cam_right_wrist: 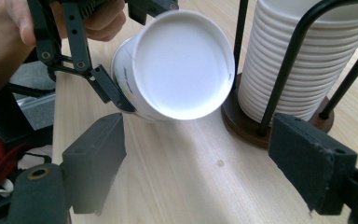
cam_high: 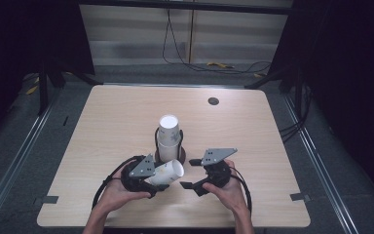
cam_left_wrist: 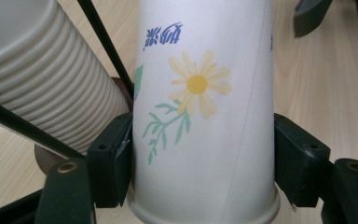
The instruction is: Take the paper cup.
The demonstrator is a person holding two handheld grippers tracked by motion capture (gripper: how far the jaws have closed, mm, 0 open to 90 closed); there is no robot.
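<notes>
The left gripper (cam_high: 161,183) clamps a paper cup (cam_high: 168,172) on its side, near the cup stack (cam_high: 168,138). The right gripper (cam_high: 189,173) gapes empty just right; next, probably a handover or setting it down

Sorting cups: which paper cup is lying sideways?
The flowered cup clamped in the left gripper; the other cups stand stacked in the rack.
</notes>
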